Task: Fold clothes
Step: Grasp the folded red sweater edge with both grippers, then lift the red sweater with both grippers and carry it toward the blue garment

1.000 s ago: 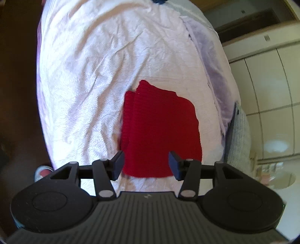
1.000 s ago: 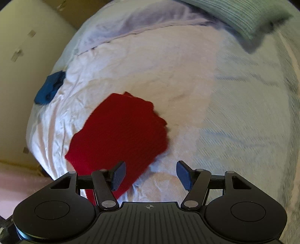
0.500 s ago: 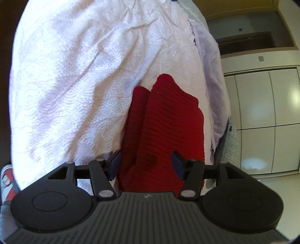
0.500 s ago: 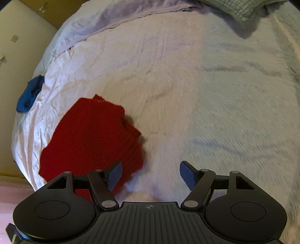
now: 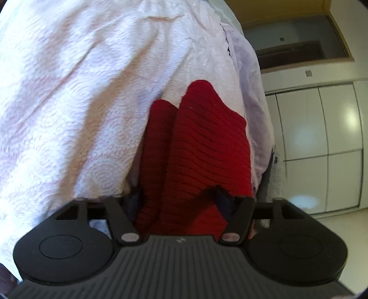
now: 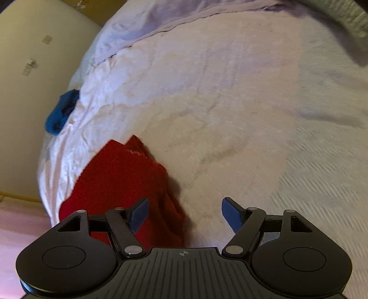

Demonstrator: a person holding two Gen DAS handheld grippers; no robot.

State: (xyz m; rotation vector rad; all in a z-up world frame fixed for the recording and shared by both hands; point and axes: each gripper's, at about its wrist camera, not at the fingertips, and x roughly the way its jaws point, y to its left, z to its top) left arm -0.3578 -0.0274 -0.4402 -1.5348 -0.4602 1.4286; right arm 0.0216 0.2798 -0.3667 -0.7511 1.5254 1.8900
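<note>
A folded red knit garment (image 5: 202, 147) lies on the pale bedcover (image 5: 80, 103) near the bed's edge. My left gripper (image 5: 179, 200) is open and low over it, and the garment's near edge fills the gap between the fingers, partly hiding the tips. In the right wrist view the same red garment (image 6: 119, 179) sits at lower left, its right edge bunched. My right gripper (image 6: 186, 211) is open, its left finger (image 6: 139, 212) over that edge and its right finger over bare bedcover (image 6: 230, 115).
A crumpled blue cloth (image 6: 62, 112) lies at the bed's far left edge by a beige wall (image 6: 27, 115). A lilac sheet (image 6: 161, 20) and a grey-green pillow (image 6: 345, 20) lie at the head. White cupboard doors (image 5: 322, 138) stand beyond the bed's side.
My left gripper has come down and forward, so the red garment's near edge now sits between its fingers. The right gripper has shifted closer to the garment's bunched right edge. Both stay open.
</note>
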